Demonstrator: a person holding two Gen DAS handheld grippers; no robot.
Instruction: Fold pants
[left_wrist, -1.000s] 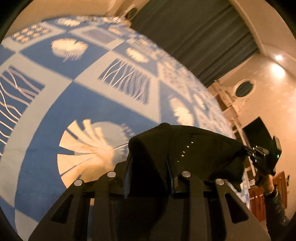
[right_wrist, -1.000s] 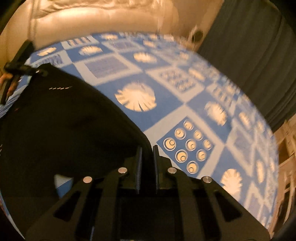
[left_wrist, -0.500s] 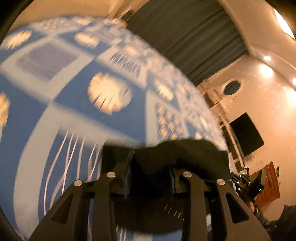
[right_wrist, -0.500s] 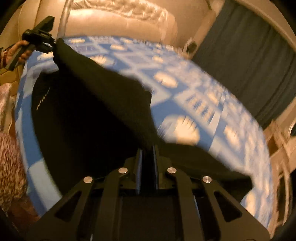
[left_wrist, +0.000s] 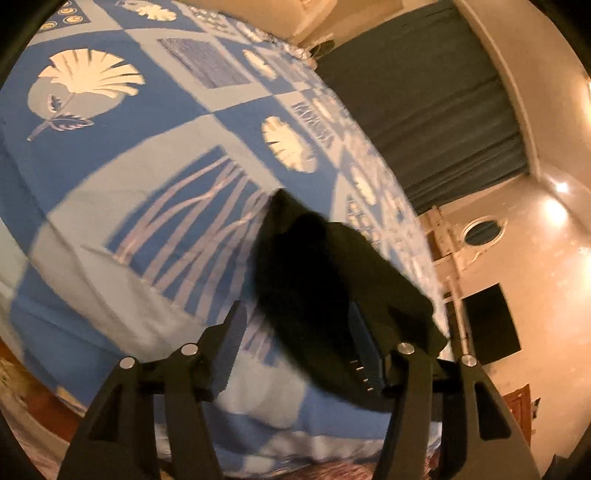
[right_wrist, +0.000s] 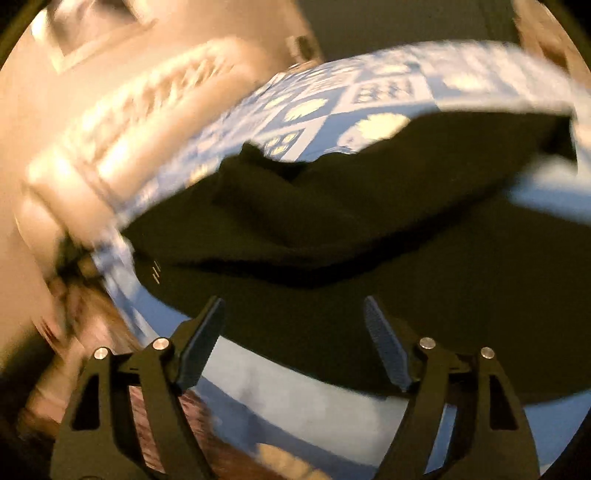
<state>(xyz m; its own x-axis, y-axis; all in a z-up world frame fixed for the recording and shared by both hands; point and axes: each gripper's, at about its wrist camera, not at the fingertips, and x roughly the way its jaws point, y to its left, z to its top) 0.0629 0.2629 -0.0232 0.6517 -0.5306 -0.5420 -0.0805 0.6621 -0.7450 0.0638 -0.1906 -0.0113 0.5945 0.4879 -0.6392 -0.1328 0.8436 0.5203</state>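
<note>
Blue patterned bedspread under black pants, ahead of both wide-spread claws.

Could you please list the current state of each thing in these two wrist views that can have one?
left gripper: open, nothing clamped, black fabric lies between the fingers.
right gripper: open, empty, above the pants.
pants: released, lying on the bed, one layer folded over another.
bedspread: spread over the bed, under the pants.
curtain: drawn shut.
</note>
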